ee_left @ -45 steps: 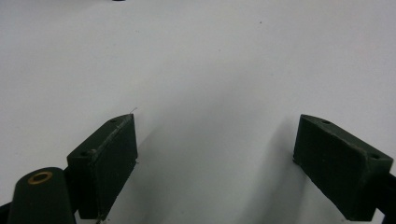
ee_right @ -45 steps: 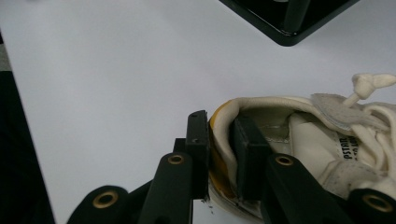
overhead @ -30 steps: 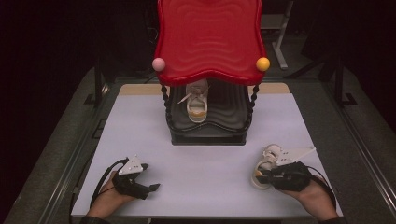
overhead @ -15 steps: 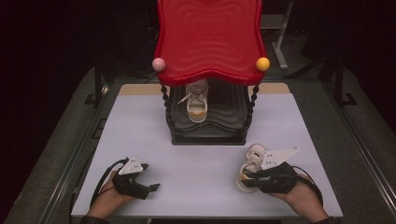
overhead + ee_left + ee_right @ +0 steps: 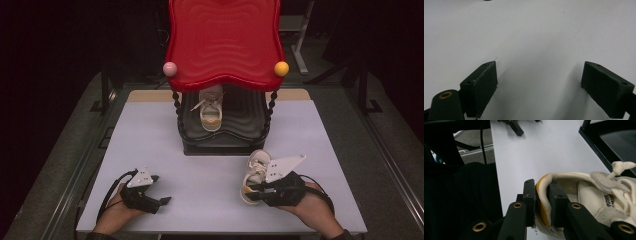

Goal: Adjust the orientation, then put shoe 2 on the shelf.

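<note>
right gripper (image 5: pixel 248 191): pinching shoe (image 5: pixel 254 173) by heel collar, one jaw inside, one outside, so it lifts whole | shoe: front of rack (image 5: pixel 223 137), toe toward it, likely bound beside mate (image 5: pixel 210 108) | left gripper (image 5: pixel 165 201): spread, empty, parked on table (image 5: pixel 150 125)

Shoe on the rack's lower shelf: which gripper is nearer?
Right. The right gripper, shut on the second shoe's heel, sits just in front of the rack. The left gripper is open at the table's near-left, farther from the shelved shoe.
</note>
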Motion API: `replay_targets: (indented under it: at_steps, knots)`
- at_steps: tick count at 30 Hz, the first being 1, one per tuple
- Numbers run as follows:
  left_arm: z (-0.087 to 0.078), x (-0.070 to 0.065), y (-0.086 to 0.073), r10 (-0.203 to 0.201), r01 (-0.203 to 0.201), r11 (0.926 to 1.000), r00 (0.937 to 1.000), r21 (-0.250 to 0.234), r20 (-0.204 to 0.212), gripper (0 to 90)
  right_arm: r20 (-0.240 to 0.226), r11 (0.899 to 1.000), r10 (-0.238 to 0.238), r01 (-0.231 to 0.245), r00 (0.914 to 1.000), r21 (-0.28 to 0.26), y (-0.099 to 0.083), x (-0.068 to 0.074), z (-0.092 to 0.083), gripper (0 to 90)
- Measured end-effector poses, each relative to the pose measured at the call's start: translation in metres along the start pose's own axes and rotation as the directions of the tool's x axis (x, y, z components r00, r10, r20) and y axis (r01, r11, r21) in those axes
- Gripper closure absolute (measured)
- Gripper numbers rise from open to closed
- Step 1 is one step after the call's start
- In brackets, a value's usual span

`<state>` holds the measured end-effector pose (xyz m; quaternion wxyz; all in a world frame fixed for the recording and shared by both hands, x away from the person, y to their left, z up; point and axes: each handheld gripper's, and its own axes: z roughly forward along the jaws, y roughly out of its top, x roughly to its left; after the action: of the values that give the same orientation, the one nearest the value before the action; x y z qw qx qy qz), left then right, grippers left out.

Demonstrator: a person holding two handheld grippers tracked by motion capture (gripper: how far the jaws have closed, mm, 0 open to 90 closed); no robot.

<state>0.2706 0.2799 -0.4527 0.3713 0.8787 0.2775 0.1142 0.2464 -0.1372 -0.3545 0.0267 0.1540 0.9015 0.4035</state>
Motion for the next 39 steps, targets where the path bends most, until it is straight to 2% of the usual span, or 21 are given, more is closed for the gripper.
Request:
replay_targets:
  at_steps: [12,20,30,39]
  knots:
    - [0.0,0.0,0.0,0.003,-0.003,1.0,1.0,0.003,0.0,13.0,0.009,0.998,-0.058,0.058,0.9983,-0.007,0.031,0.002,-0.014,77.2]
    - [0.0,0.0,0.0,0.002,-0.002,1.0,1.0,0.001,0.0,13.0,0.01,0.995,-0.097,0.097,0.9953,-0.006,0.053,-0.006,-0.023,77.2]
    - [0.0,0.0,0.0,0.005,-0.005,1.0,1.0,0.002,-0.001,12.9,0.019,0.989,-0.147,0.148,0.9889,-0.018,0.079,-0.027,-0.028,77.1]
    - [0.0,0.0,0.0,0.003,-0.003,1.0,1.0,0.003,0.0,13.0,0.026,0.985,-0.173,0.173,0.9846,0.005,0.099,-0.055,-0.016,77.0]
